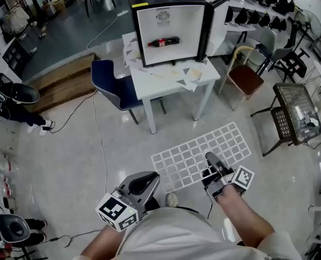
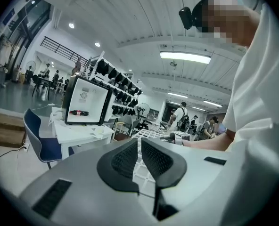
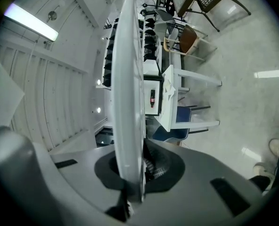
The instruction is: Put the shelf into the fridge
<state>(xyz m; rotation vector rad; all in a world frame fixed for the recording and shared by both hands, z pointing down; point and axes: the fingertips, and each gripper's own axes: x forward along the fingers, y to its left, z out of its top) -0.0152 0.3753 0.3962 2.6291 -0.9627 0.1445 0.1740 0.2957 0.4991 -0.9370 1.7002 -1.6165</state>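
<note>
Right arm: bare forearm (image 1: 250, 216) reaching forward from the body toward 1 o'clock in the head view, wrist straight behind the tool.
Right gripper (image 1: 210, 159): jaws clamped on the near edge of the shelf (image 1: 225, 140). In the right gripper view the white grid runs edge-on straight up from between the dark pads.
Shelf: a flat white wire grid held out level above the floor, stretching away from the right gripper toward 1 o'clock. It is well apart from the fridge and outside it.
Left arm: drawn in close against the torso at 7 o'clock in the head view, its marker cube low beside the white shirt (image 1: 171, 237).
Left gripper (image 1: 153, 179): pads drawn almost together, only a thin slit at the tips, nothing between them. It points toward 1 o'clock, at the shelf's near corner, not touching it.
Fridge (image 1: 171, 20): small, black-framed, standing on a white table (image 1: 174, 83) at 12 o'clock, open front facing the person.
Fridge contents: one dark bottle (image 1: 163, 41) lying on its side across the white interior.
Beside the table: a blue chair (image 1: 114, 86) at its 9 o'clock.
</note>
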